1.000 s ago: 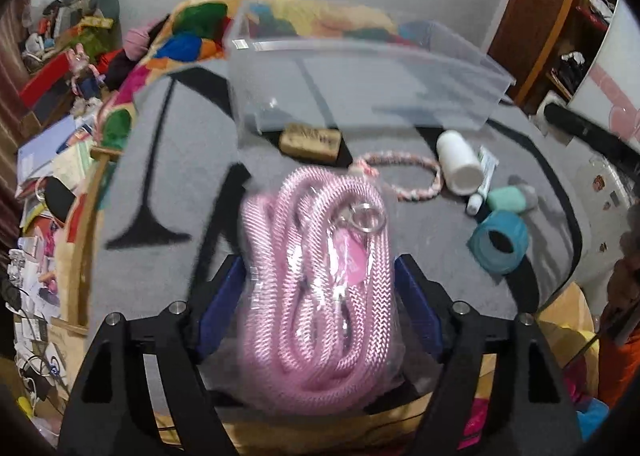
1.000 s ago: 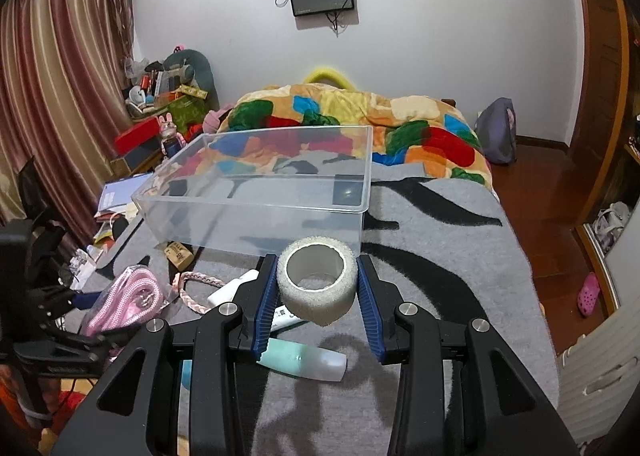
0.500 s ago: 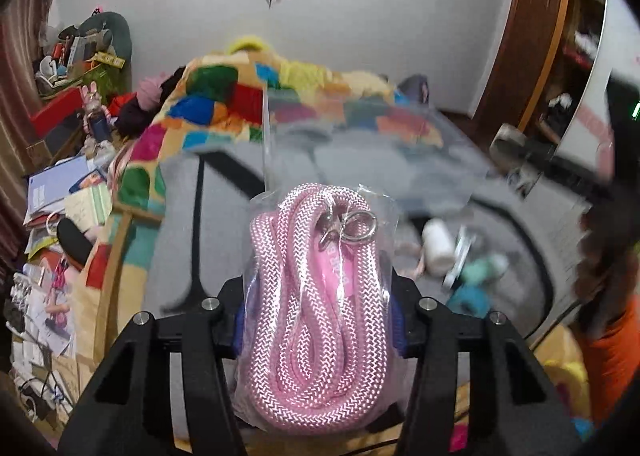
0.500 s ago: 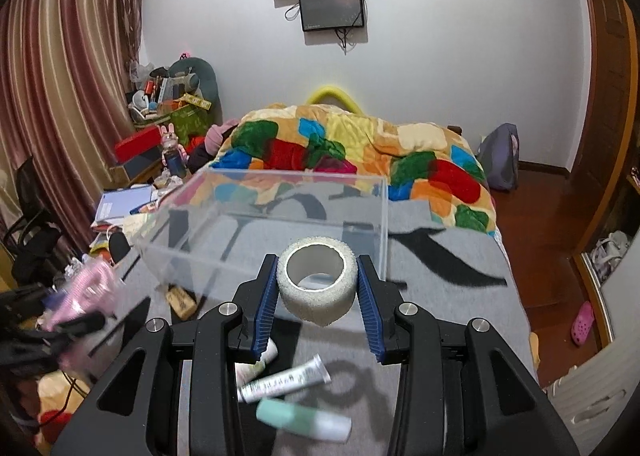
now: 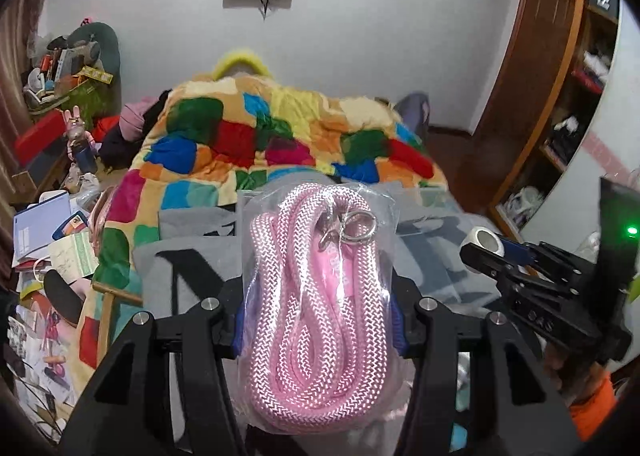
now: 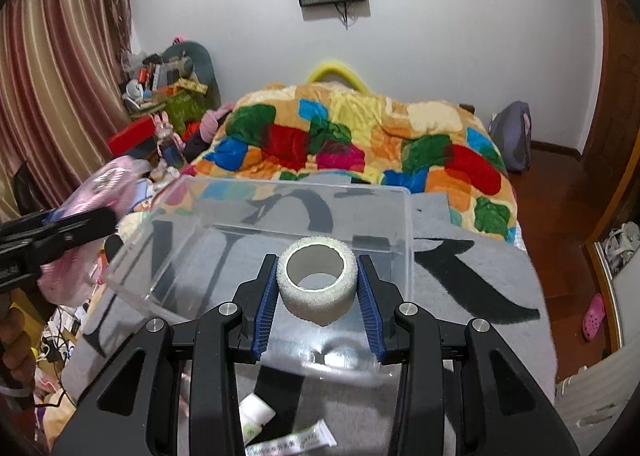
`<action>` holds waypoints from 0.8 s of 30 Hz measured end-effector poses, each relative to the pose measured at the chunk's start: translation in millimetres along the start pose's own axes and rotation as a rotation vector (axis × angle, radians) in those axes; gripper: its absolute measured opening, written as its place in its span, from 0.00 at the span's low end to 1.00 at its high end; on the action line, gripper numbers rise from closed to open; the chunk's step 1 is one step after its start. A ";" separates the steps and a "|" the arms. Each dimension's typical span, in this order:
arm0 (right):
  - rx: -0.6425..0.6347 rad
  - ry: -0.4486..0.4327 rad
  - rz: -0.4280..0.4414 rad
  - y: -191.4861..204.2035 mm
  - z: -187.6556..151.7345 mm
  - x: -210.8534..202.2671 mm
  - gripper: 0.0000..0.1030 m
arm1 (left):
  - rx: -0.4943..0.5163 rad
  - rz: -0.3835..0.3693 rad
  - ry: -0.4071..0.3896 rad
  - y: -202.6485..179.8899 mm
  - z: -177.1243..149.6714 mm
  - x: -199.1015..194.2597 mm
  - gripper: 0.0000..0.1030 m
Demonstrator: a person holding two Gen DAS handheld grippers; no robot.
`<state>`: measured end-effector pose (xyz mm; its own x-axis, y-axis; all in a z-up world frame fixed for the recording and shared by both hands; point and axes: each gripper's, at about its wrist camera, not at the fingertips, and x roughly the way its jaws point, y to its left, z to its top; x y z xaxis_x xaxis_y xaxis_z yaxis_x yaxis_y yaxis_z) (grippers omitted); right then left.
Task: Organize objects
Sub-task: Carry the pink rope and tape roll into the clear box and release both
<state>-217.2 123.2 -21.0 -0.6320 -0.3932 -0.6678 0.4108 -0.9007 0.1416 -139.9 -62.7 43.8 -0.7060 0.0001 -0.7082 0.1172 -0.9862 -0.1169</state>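
My left gripper (image 5: 318,320) is shut on a bagged pink rope (image 5: 312,296) with a metal ring, held high above the grey blanket. It also shows at the left of the right wrist view (image 6: 96,192). My right gripper (image 6: 317,288) is shut on a white tape roll (image 6: 317,280) and holds it over the near part of the clear plastic bin (image 6: 406,240), which looks empty. The right gripper with the roll shows at the right of the left wrist view (image 5: 486,242).
A small white bottle (image 6: 256,418) and a white tube (image 6: 296,440) lie on the grey blanket (image 6: 480,288) below the bin's near wall. A colourful patchwork quilt (image 6: 360,140) covers the far bed. Clutter lies on the floor at left (image 5: 44,240).
Both grippers have risen and moved forward. The tape roll went from in front of the bin to over it. The rope was lifted off the blanket and tilted up.
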 end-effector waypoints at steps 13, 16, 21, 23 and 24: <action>-0.072 0.166 -0.019 10.9 0.2 61.2 0.35 | 0.060 0.027 0.200 -11.6 -0.5 89.7 0.51; -0.074 0.178 0.000 14.2 -2.5 60.3 0.35 | 0.069 0.031 0.200 -15.6 -3.2 86.9 0.52; -0.070 0.161 -0.002 14.4 -4.3 46.4 0.41 | 0.046 0.004 0.192 -12.9 -1.4 75.1 0.55; -0.082 0.134 -0.014 16.8 -3.8 35.2 0.46 | 0.054 0.004 0.159 -14.2 0.9 61.3 0.59; -0.090 0.119 -0.017 17.9 -3.6 27.7 0.47 | 0.060 0.007 0.139 -15.2 2.0 53.0 0.65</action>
<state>-224.9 96.9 -39.7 -0.5588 -0.3487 -0.7524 0.4617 -0.8845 0.0670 -180.5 -48.0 9.5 -0.6010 0.0120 -0.7991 0.0769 -0.9944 -0.0727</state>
